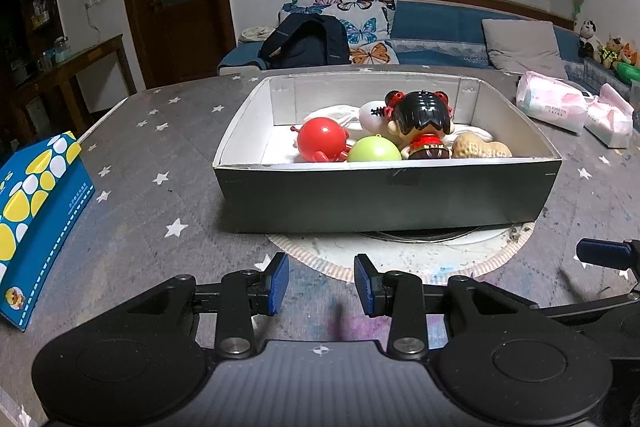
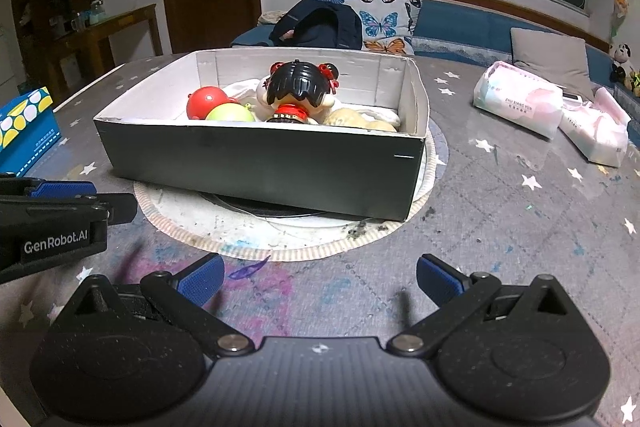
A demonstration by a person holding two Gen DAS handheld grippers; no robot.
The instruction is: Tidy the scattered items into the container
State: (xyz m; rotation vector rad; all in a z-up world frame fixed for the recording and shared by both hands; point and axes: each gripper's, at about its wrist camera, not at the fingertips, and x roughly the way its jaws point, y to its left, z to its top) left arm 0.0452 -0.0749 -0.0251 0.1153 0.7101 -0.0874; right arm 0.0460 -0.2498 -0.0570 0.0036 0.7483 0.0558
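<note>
A dark cardboard box (image 1: 384, 199) (image 2: 260, 167) with white inner walls stands on a round mat in the middle of the table. Inside it lie a red ball toy (image 1: 322, 139) (image 2: 206, 101), a green ball (image 1: 374, 149) (image 2: 230, 113), a black-haired doll (image 1: 424, 123) (image 2: 300, 89), a peanut-shaped toy (image 1: 482, 147) (image 2: 356, 119) and a white toy on white cloth. My left gripper (image 1: 321, 283) hovers open and holds nothing, in front of the box's near wall. My right gripper (image 2: 320, 281) is wide open and holds nothing, over the tabletop before the box.
A blue and yellow tissue box (image 1: 32, 219) (image 2: 24, 131) stands at the table's left edge. Two pink tissue packs (image 1: 552, 105) (image 2: 520, 103) lie at the right. The star-patterned tablecloth (image 1: 160, 155) covers the table. A sofa with cushions and a dark backpack (image 1: 304, 43) is behind.
</note>
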